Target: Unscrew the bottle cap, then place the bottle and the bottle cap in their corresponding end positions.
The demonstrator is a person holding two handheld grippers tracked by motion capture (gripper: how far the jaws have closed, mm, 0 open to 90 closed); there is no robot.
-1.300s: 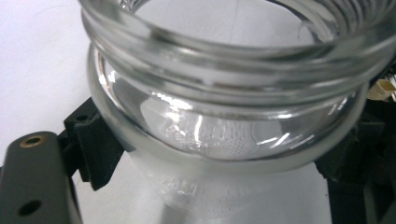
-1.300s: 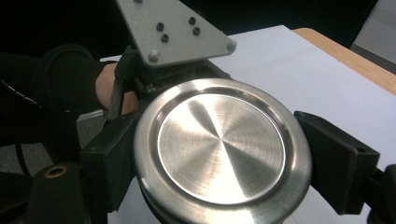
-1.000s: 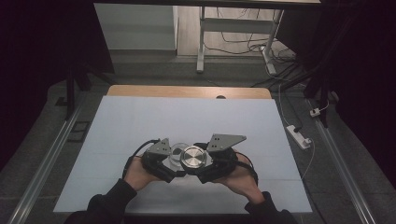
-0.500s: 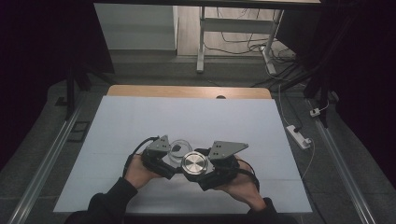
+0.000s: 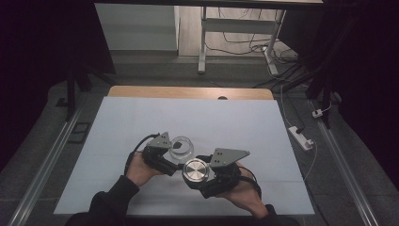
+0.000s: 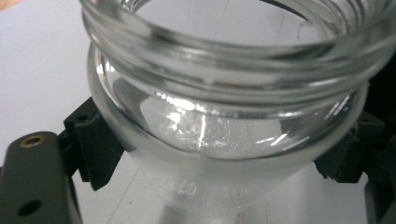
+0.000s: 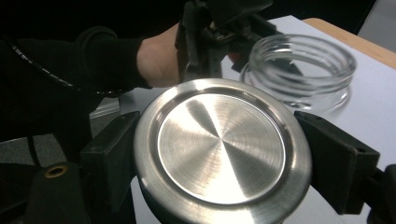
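High view: lid (image 5: 196, 170) off, clamped in right gripper (image 5: 200, 176); glass jar (image 5: 181, 146) open, clamped in left gripper (image 5: 171, 153); set-down pending.

Both forearms, in dark sleeves, come in from the bottom edge of the high view and angle inward, the hands close together and low over the table. The left hand (image 5: 137, 168) wraps the left hand-held gripper (image 5: 175, 151), whose black jaws point up and to the right and are clamped on the sides of a glass jar (image 6: 224, 116). The right hand (image 5: 242, 188) holds the right hand-held gripper (image 5: 196, 172) pointing left, its jaws pressed against opposite edges of a round metal lid (image 7: 219, 144), just beside the other gripper.
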